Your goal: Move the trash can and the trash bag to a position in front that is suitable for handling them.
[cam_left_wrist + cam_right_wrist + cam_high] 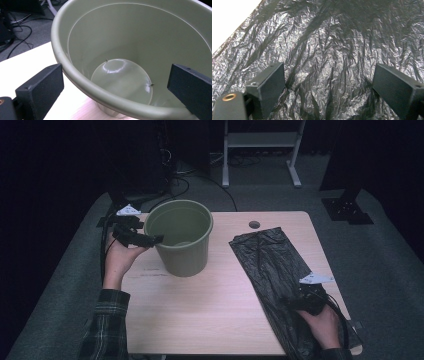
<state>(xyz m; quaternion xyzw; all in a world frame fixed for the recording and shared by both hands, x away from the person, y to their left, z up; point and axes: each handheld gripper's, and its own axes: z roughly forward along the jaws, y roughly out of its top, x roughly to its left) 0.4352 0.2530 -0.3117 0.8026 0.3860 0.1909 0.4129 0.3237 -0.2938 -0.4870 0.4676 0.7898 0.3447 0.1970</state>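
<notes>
Black jaws of our left gripper (112, 87) stand apart astride the near rim of the green bin (181, 236), which sits left of centre on the table (210, 315). Our right gripper (329, 92) hovers spread over the flat black bag (272, 265). We should pinch one bag edge cleanly and steady the bin rim.

Two handheld black tongs: the left tongs (150, 240) and right tongs (295, 301) each carry a grey three-cornered plate on top and trail a dark cable. Their flat, blocky black jaws show small screw holes, with a brass-coloured insert near one base. The left sleeve (106, 322) is dark plaid flannel.
</notes>
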